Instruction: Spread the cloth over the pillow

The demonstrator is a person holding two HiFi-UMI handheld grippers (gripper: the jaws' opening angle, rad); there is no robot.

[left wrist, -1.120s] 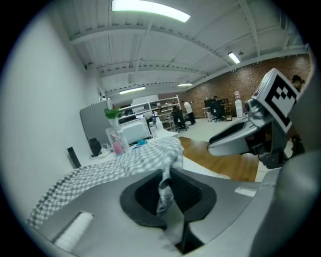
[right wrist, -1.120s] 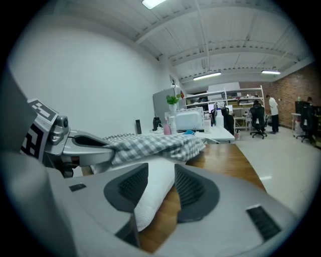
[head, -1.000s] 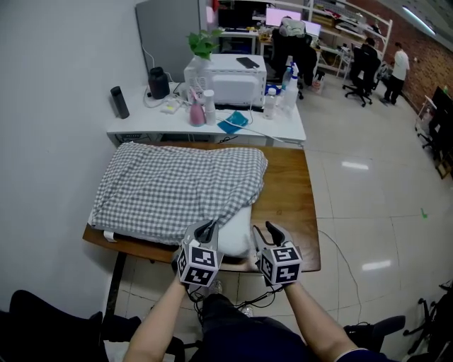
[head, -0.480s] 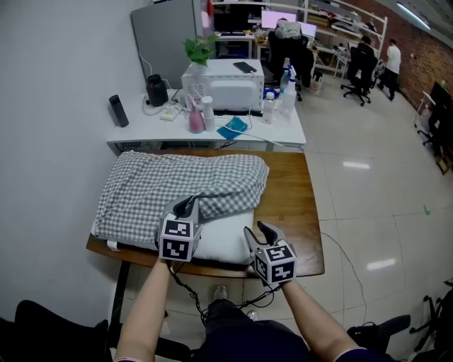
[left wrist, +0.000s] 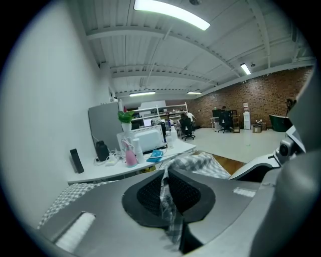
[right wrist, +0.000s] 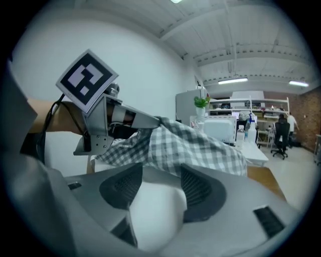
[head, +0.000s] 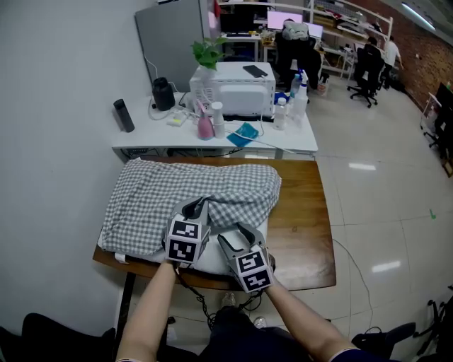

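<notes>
Right gripper view: my right gripper (right wrist: 159,183), jaws just spreading, empty; cloth (right wrist: 195,145) edge, pinched by left gripper (right wrist: 150,121), lies seemingly just ahead-left.

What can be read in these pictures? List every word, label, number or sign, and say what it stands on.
No text can be read in any view.
Marker cubes: black-and-white square patterns only, no letters or numbers.
Bottles on the white desk: labels too small to read.
Monitor at the back of the room: bright screen, too far off to read.
</notes>
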